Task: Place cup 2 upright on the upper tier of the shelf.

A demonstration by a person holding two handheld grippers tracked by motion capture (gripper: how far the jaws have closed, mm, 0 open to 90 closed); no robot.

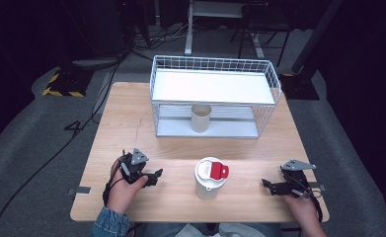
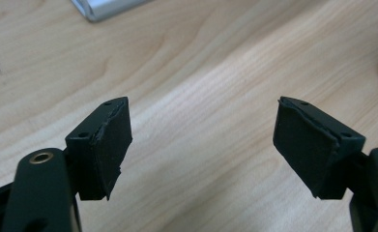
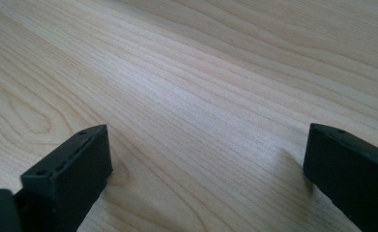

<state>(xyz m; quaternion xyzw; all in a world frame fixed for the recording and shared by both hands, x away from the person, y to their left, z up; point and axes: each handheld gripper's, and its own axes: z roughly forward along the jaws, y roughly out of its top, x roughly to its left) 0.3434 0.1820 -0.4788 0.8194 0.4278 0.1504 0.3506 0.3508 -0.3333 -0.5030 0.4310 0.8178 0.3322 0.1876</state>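
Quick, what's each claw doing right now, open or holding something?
Left claw: open, holding nothing, over the table.
Right claw: open, holding nothing.

My right gripper (image 3: 203, 179) hangs low over the bare wooden table (image 3: 201, 87), its black jaws spread wide apart.

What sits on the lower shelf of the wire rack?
One beige cup stands upright on the lower shelf of the wire rack. The white top shelf covers the back of that level, so anything there is hidden.

Black left claw (image 1: 153, 177), grey three-cornered plate, trailing cable, denim sleeve (image 1: 109, 222)
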